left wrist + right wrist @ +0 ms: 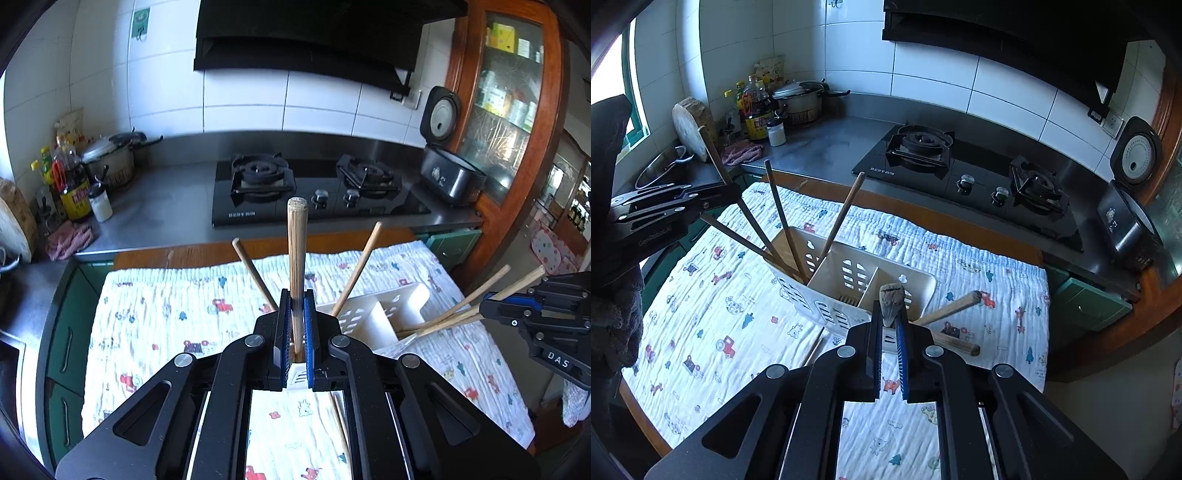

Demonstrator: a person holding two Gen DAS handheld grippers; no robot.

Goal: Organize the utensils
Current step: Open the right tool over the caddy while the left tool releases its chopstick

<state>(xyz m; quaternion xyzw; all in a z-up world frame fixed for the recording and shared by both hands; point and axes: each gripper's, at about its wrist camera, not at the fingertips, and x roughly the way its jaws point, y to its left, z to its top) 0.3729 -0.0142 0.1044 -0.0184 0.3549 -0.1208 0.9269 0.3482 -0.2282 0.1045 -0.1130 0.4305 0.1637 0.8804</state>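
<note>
A white slotted utensil holder (pixel 846 284) stands on a patterned cloth (pixel 713 332), with several wooden chopsticks (pixel 783 221) leaning in its left compartment. My left gripper (pixel 297 301) is shut on a wooden chopstick (pixel 297 243) that rises upright between its blue pads; in the right wrist view this gripper (pixel 729 192) is left of the holder, and its stick slants down into it. My right gripper (pixel 891 314) is shut on a wooden stick (pixel 892 295) seen end-on, just above the holder's near right side. From the left wrist view, the right gripper (pixel 489 304) is to the right.
Two wooden handles (pixel 955 304) lie on the cloth right of the holder. Behind the table runs a steel counter with a black gas hob (pixel 317 192), a rice cooker (pixel 450 177), and bottles and a pot (pixel 110 162) at the left. A wooden cabinet (pixel 513 103) stands at the right.
</note>
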